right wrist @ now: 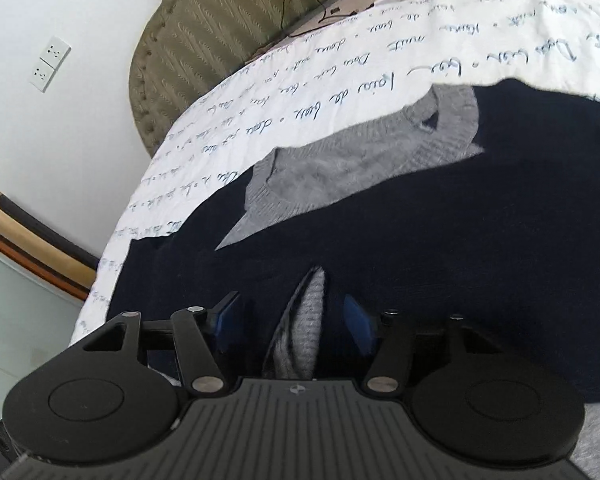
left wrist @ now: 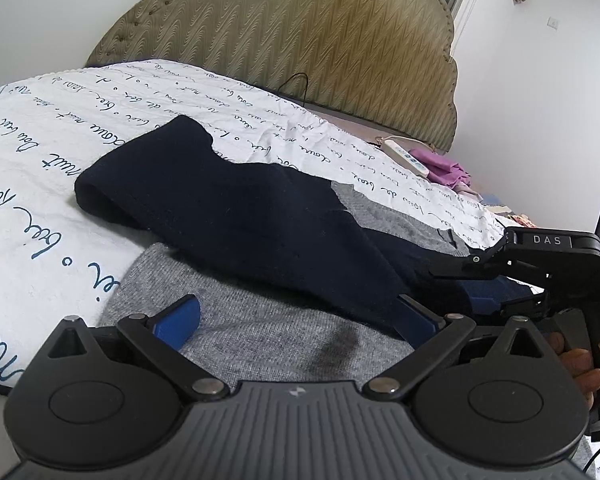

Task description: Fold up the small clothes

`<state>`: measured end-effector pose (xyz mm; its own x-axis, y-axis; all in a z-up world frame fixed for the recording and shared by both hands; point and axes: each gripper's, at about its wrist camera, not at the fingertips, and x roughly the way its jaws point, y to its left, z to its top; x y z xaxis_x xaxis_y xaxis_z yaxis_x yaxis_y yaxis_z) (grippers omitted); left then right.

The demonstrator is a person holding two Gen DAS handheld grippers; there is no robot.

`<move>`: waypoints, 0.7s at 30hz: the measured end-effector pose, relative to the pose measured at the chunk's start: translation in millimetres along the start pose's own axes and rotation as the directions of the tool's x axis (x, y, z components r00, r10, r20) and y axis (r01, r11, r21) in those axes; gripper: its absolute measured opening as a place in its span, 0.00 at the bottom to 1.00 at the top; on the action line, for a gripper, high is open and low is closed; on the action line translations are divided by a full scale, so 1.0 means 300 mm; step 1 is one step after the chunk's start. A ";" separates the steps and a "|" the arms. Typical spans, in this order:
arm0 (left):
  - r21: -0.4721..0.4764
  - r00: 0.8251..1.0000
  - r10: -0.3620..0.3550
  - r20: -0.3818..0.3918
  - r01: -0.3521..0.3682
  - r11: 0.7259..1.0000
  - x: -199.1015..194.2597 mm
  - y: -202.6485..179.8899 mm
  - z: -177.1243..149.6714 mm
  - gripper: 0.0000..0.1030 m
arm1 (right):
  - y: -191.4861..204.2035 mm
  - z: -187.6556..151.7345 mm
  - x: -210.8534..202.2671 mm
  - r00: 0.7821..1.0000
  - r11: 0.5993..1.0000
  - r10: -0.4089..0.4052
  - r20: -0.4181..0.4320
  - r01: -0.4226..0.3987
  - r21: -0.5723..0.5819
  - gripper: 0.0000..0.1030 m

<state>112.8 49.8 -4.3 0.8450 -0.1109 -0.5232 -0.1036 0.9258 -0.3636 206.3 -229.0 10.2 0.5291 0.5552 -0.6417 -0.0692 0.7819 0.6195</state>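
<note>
The white bedsheet printed with blue handwriting (left wrist: 80, 128) lies bare and flat on the far side of the navy and grey knitted sweater (left wrist: 260, 220), open room for a gripper up to the olive quilted headboard (left wrist: 300, 32). Toward the bed's far corner a white remote control (left wrist: 406, 156) and a crumpled purple cloth (left wrist: 446, 168) crowd the edge, beside a thin black cable (right wrist: 300, 0).

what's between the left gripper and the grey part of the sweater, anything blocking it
Nothing visible stands in the way. The left gripper hangs open right over the grey knit body of the sweater, with bare fabric between its blue pads. The navy sleeve lies folded across farther out, beyond the fingertips.
</note>
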 end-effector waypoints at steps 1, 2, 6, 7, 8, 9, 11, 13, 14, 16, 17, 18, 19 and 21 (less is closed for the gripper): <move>0.001 1.000 0.001 0.000 -0.001 1.000 0.001 0.000 -0.001 1.00 | -0.003 0.000 0.010 1.000 1.000 0.015 -0.009 -0.015 0.012 0.60; 0.001 1.000 0.001 0.000 -0.001 1.000 0.001 0.000 -0.001 1.00 | -0.004 -0.001 0.017 1.000 0.999 0.028 -0.014 -0.028 0.020 0.60; 0.002 1.000 0.002 0.000 -0.002 1.000 0.003 0.000 -0.001 1.00 | -0.004 0.004 0.030 0.998 0.998 0.056 0.003 -0.056 0.039 0.33; 0.001 1.000 0.001 0.000 -0.001 1.000 0.003 0.001 -0.001 1.00 | -0.005 0.003 0.031 0.999 0.998 0.048 0.011 -0.048 0.038 0.17; 0.001 1.000 0.001 0.000 -0.001 1.000 0.003 0.001 -0.001 1.00 | -0.009 0.003 0.030 0.999 0.998 0.045 0.017 -0.046 0.042 0.17; 0.002 1.000 0.002 0.000 -0.002 1.000 0.003 0.000 -0.001 1.00 | -0.013 0.006 0.024 0.999 0.998 0.045 0.027 -0.046 0.047 0.17; 0.002 1.000 0.002 -0.001 -0.002 1.000 0.003 0.001 -0.001 1.00 | -0.011 0.009 -0.005 0.996 0.997 0.050 0.080 -0.054 0.046 0.17; 0.001 1.000 0.001 0.000 -0.001 1.000 0.003 0.001 -0.001 1.00 | -0.010 0.031 -0.062 0.986 0.995 0.085 0.143 -0.093 0.045 0.16; 0.002 1.000 0.002 -0.001 -0.002 1.000 0.003 0.001 -0.001 1.00 | -0.013 0.049 -0.097 0.979 0.992 0.109 0.170 -0.119 0.048 0.16; 0.002 1.000 0.002 0.000 -0.002 1.000 0.003 0.000 -0.001 1.00 | -0.027 0.094 -0.183 0.967 0.989 0.126 0.221 -0.139 0.043 0.16; 0.001 1.000 0.001 -0.001 -0.001 1.000 0.003 0.001 -0.001 1.00 | -0.044 0.118 -0.229 0.963 0.990 0.125 0.239 -0.138 0.040 0.16; 0.001 1.000 0.001 0.000 -0.001 1.000 0.003 0.001 -0.001 1.00 | -0.070 0.139 -0.271 0.961 0.992 0.106 0.254 -0.120 0.043 0.16; -0.001 1.000 0.000 0.000 0.000 1.000 0.004 0.002 -0.001 1.00 | -0.105 0.158 -0.309 0.961 0.994 0.076 0.266 -0.094 0.053 0.16; -0.006 1.000 -0.003 0.001 0.003 1.000 0.004 0.004 -0.001 1.00 | -0.209 0.183 -0.374 0.962 0.994 -0.002 0.274 -0.029 0.108 0.16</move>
<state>113.5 50.6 -5.5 0.8460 -0.1128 -0.5211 -0.1046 0.9233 -0.3697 197.7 -355.9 68.1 0.7406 0.4551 -0.4944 0.0073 0.7302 0.6832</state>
